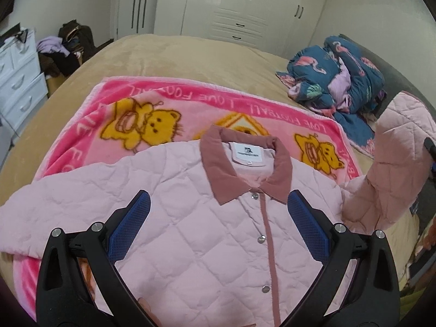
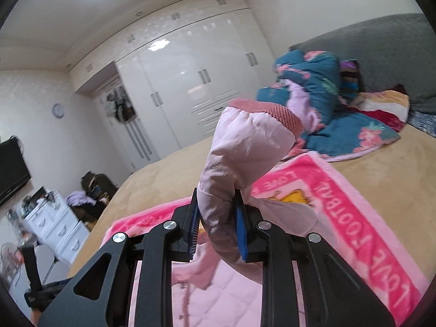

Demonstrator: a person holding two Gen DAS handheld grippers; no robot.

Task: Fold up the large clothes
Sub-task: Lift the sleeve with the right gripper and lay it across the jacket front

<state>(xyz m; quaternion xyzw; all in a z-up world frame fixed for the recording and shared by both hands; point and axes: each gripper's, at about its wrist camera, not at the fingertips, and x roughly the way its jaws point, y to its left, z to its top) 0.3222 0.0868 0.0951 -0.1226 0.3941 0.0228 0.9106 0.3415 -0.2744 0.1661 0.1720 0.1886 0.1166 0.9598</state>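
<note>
Right wrist only: gripper (image 2: 218, 226) clamping sleeve (image 2: 245, 147)

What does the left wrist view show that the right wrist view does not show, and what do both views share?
Only the left wrist view shows the jacket's collar with its white label, the snap-button front, and the left gripper with jaws open above the jacket's chest.

Only the right wrist view shows the right gripper shut on the sleeve, the ribbed cuff sticking up, a wall clock and a dark screen.

Both show the pink quilted jacket, the pink cartoon blanket, the tan bed cover, the blue flamingo bedding and the white wardrobe.
</note>
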